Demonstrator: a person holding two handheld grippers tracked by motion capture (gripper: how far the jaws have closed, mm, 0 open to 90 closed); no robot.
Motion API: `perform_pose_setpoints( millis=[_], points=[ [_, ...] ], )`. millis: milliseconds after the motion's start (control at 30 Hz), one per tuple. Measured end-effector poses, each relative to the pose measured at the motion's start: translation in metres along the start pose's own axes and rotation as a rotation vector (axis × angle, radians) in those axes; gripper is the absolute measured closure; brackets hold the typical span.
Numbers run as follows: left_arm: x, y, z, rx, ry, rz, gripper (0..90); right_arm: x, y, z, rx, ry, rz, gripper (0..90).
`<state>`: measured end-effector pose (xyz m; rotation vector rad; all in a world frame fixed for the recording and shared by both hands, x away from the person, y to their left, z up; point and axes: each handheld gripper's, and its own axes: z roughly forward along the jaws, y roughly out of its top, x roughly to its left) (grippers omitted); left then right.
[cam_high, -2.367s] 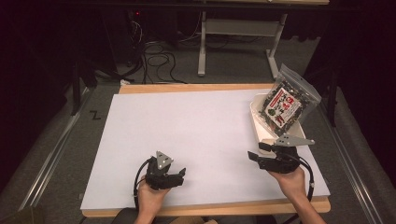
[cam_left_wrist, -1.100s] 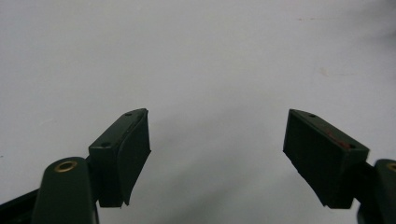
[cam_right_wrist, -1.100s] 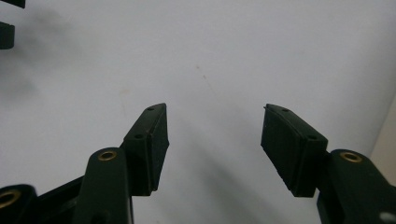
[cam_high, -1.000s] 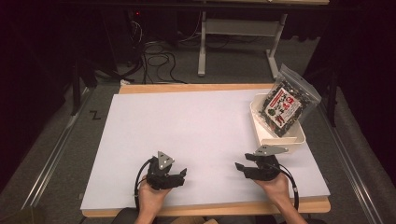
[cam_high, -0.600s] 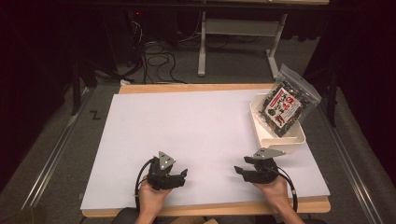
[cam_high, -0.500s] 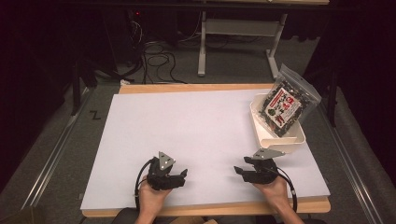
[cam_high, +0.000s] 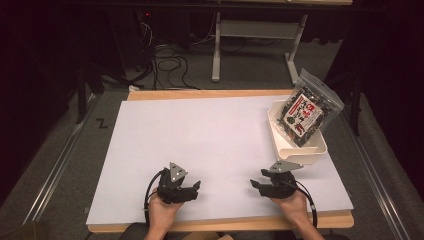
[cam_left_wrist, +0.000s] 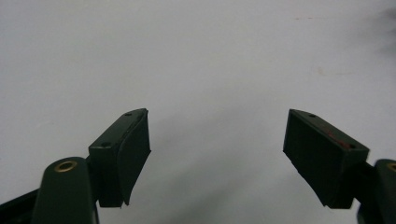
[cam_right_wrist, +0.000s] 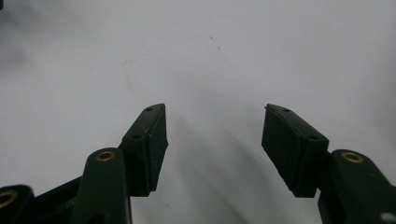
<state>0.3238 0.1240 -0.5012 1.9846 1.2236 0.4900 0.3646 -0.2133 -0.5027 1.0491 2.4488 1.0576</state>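
The snack bag (cam_high: 308, 114) stands tilted in the white bin (cam_high: 300, 152) at the desk's (cam_high: 220, 135) far right, which suggests the placing step is done and only the return to rest is left. The right hand-held gripper (cam_high: 260, 182) lies near the front edge, just short of the bin, jaws parted and empty. The left hand-held gripper (cam_high: 192, 187) rests well apart at front centre, jaws wide and empty, both pointing inward over the bare white surface.

Right gripper (cam_high: 256, 183) withdrawn from beside the white rectangular plastic tray (cam_high: 280, 145) toward the desk's (cam_high: 210, 135) near edge, now well apart from it.
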Motion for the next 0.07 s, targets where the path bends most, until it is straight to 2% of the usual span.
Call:
perform_pose_setpoints(
  millis=[67],
  points=[
    [-0.0003, 0.0003, 0.0006, 0.0, 0.0, 0.001, 23.5, -0.0013, 0.0001, -0.001, -0.006, -0.001, -0.003, 41.3]
  ],
)
